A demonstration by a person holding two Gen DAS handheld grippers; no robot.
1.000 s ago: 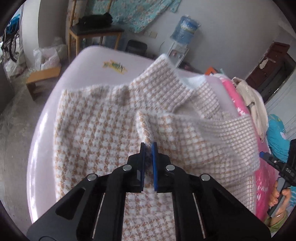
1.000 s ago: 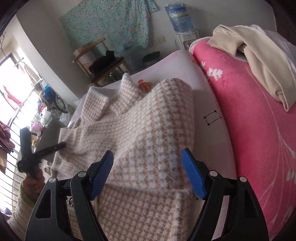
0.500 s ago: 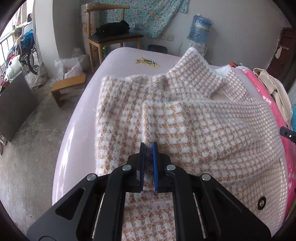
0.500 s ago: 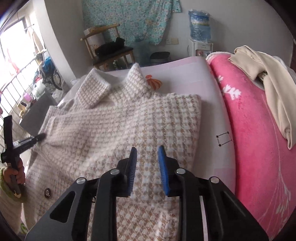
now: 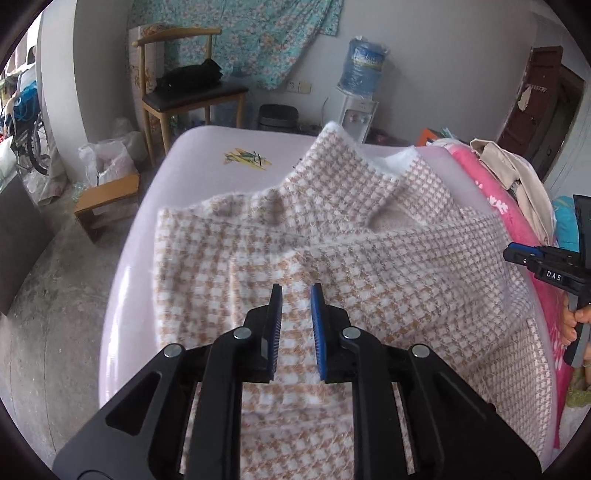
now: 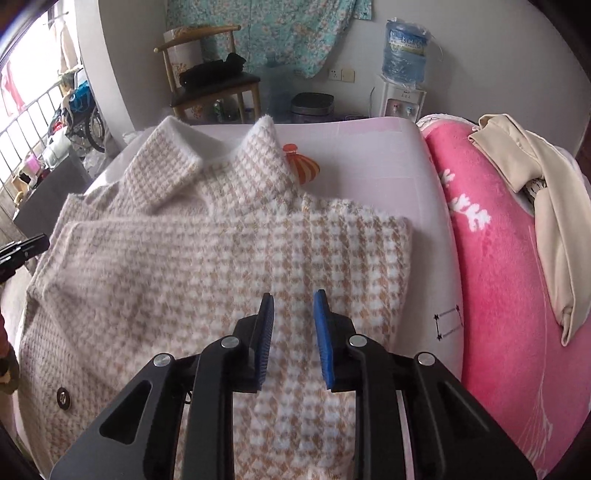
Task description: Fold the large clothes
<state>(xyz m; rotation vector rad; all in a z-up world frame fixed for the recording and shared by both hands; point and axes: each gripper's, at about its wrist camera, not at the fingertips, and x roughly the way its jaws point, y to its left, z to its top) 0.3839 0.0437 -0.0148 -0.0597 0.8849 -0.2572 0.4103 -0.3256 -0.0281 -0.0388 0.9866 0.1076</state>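
- A tan-and-white houndstooth coat lies spread across the pale pink mattress, its collar toward the far edge and both side panels folded in over the middle.
- The left gripper hangs just above the coat's near half, its blue-padded fingers slightly parted with only fabric showing in the gap; nothing is pinched.
- The right gripper hovers over the coat's right folded panel, near the mattress's right side, jaws likewise a little apart and gripping nothing.
- From the left wrist camera, the right gripper shows at the mattress's right edge, held in the person's hand.
- A dark round button sits on the coat's front panel toward the near left corner.
- A pink fleece blanket borders the mattress's right edge, with a beige garment draped over it.
- Beyond the far edge stand a wooden chair carrying a black bag, a water dispenser, and a floral cloth hanging on the wall.
- A small wooden stool sits on the floor off the mattress's left side.
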